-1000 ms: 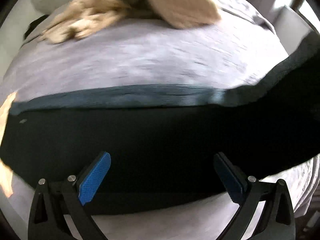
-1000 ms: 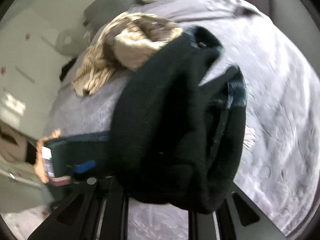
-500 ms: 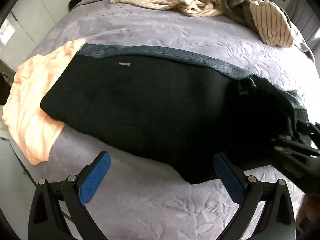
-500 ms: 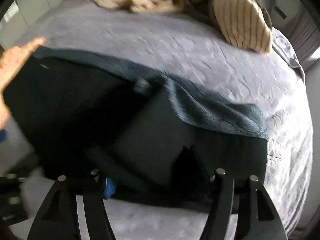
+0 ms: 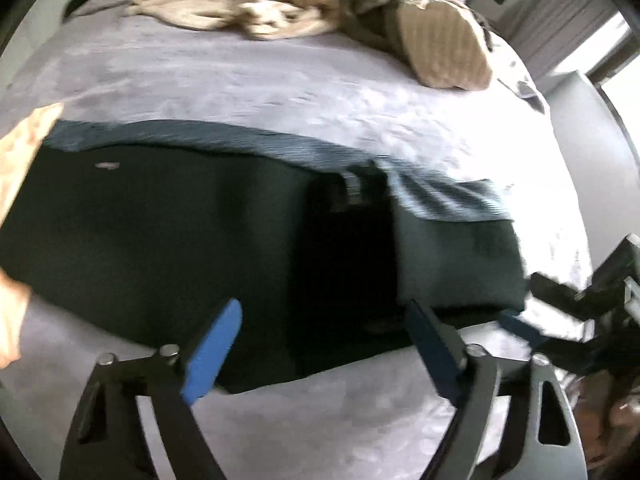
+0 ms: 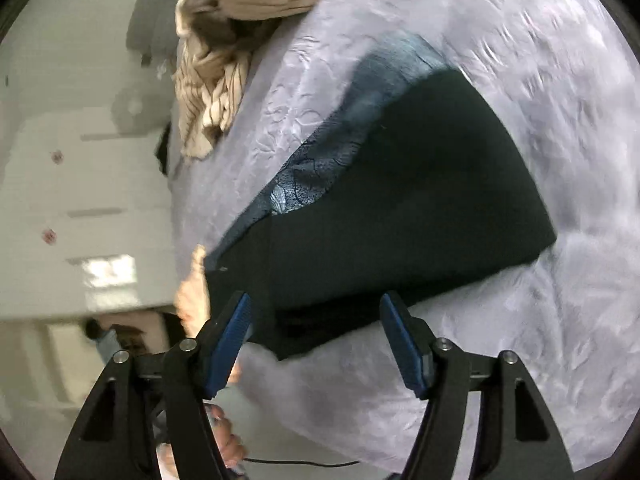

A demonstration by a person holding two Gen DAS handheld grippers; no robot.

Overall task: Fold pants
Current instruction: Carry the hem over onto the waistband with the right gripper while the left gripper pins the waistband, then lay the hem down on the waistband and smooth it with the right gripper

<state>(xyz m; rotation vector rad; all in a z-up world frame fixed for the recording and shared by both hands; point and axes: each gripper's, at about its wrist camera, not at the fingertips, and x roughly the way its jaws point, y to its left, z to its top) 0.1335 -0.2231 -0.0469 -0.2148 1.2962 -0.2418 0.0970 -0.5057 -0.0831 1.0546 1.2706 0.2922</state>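
Dark pants point(image 5: 180, 240) lie folded across the lilac bed cover point(image 5: 280, 80), with a doubled layer at their right end. My left gripper point(image 5: 320, 320) hovers over the pants' near edge. Its jaws are closing with that edge between them, but the blue pads point(image 5: 212, 352) press on nothing. My right gripper point(image 6: 316, 304) stands open over the near corner of the pants point(image 6: 420, 200) and holds nothing. It also shows at the right edge of the left wrist view as the right gripper point(image 5: 560, 308), beside the folded end.
A heap of beige striped clothes point(image 5: 300, 8) lies at the far side of the bed, also seen as the striped heap point(image 6: 224, 60). A peach garment point(image 5: 24, 152) sits under the pants' left end. White cupboards point(image 6: 80, 200) stand beyond the bed's edge.
The right gripper let go of the bunched pants, which now lie folded over on the bed, and drew back open. The left gripper slid right along the near edge and its jaws narrowed.
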